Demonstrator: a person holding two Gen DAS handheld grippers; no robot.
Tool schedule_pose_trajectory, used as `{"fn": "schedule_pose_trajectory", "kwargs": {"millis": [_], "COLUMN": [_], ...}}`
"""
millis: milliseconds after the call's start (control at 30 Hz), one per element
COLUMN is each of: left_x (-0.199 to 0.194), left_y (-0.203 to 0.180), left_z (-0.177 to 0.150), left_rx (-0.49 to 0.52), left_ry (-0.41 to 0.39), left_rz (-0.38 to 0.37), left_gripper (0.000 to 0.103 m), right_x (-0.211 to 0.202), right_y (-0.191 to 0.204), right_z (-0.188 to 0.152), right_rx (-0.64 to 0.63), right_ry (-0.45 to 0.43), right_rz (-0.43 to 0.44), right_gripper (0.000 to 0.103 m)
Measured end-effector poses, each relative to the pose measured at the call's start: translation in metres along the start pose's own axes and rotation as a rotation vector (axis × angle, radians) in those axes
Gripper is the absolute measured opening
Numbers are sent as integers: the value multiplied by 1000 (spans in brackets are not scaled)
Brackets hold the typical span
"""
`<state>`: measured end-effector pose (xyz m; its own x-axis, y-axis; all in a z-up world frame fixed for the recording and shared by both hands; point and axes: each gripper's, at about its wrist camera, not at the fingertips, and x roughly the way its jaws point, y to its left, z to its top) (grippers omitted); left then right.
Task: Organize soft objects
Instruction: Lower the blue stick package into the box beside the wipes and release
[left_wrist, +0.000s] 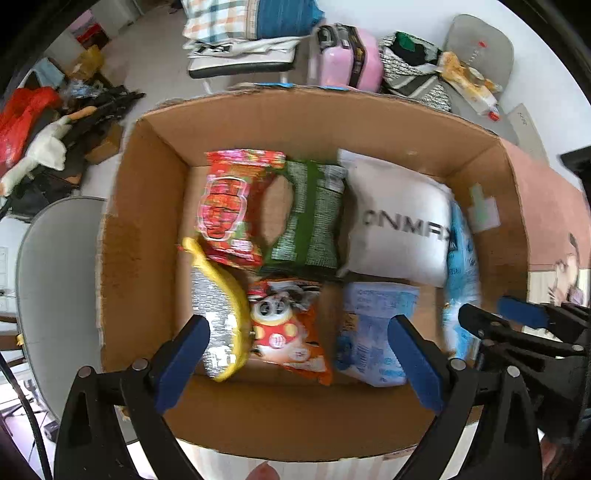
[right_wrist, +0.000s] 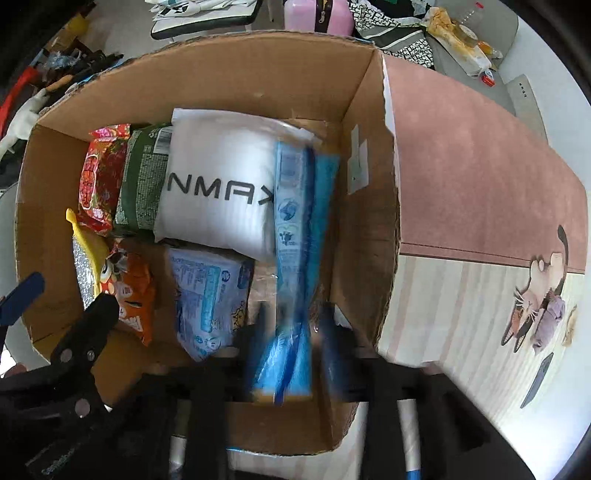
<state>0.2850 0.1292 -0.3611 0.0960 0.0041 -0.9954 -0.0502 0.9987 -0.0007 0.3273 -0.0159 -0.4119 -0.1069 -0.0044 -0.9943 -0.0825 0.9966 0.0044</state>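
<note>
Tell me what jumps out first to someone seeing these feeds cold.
The open cardboard box fills both views, packed with soft packets. The white pillow pack with black lettering lies at the far side, beside green and red snack bags. A long blue packet stands on edge along the right wall, between the right hand-held gripper's blurred fingers.

The cardboard box stands on the bench and holds all packs. Far row, left to right: snack pack, seaweed pack, pillow. Near row: foil pack, cartoon pack, wipes pack. A long pack lies along the pillow's right side.
</note>
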Motion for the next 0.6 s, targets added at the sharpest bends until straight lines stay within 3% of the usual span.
{"fn": "schedule_pose_trajectory", "kwargs": {"millis": [100,267,400,600], "left_x": [-1,-8,-21,-44], "left_y": [9,23,32,38], "left_z": [0,-1,-4,-13], "left_rx": [-25,-51,-57,-64], "left_ry": [3,-8,-34,-74], "left_rz": [-20,-11,11,15], "left_gripper": [99,99,99,99], "right_x": [-8,-19,-31,-53], "right_y": [-1,1,7,6], "right_z": [-1,-5,-14,-30], "right_rx": [-4,-7,-14,-9], "right_ry": [-25,-49,-97,-149], "right_rz": [-3,16,-21,-8], "right_gripper": [70,84,99,103]}}
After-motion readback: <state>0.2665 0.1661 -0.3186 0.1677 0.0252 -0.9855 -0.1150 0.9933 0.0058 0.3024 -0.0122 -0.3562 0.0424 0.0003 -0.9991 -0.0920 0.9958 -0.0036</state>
